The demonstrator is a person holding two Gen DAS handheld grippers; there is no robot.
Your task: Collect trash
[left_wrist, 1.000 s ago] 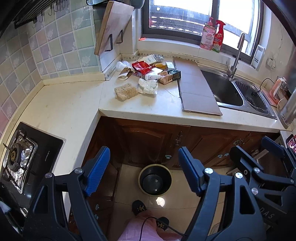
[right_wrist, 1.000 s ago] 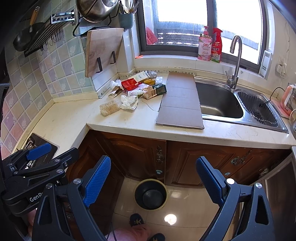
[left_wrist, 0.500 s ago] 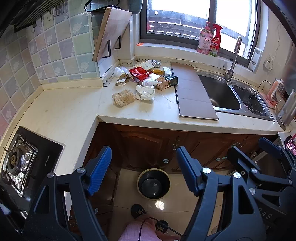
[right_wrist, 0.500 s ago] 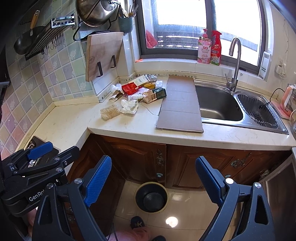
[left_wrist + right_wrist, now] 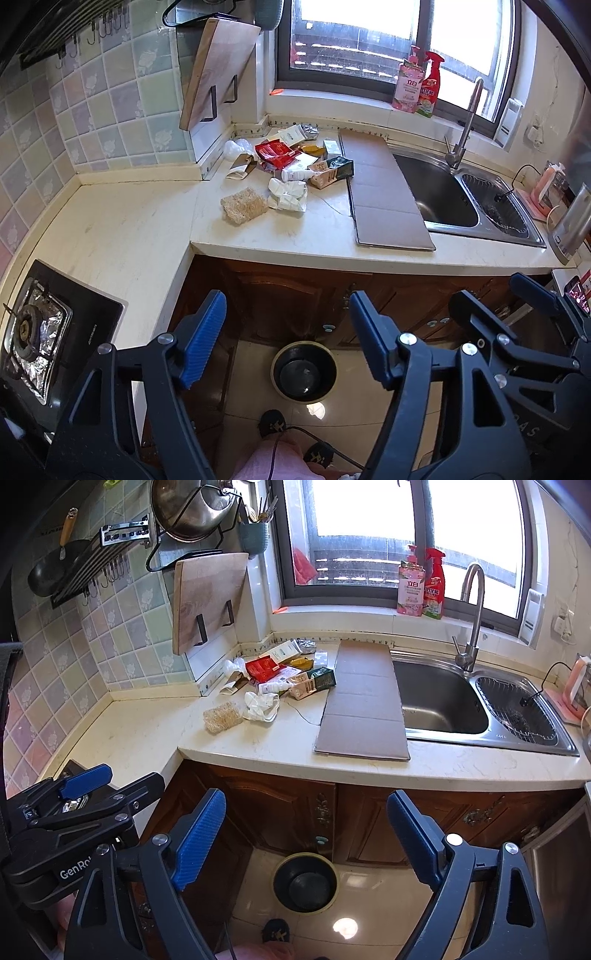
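Blue-padded left gripper [image 5: 288, 338] and right gripper [image 5: 304, 836] are held wide apart, empty, above the trash bin [image 5: 303, 370]; wrappers [image 5: 291, 166] are piled on the countertop [image 5: 147, 229].

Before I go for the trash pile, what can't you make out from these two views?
- Bottom of the trash pile: both views, top wrappers cover it.
- Wrapper print: too small, both views.
- Bin contents: dark inside, both views.
- Stove: cut by left view's edge; left gripper hides it in right view.

Handheld grippers: black frames, blue ribbed fingers.
Left gripper [image 5: 288, 339] and right gripper [image 5: 304, 840] carry silver screws; white "GenRo" lettering marks one body; a black cable crosses pink clothing.
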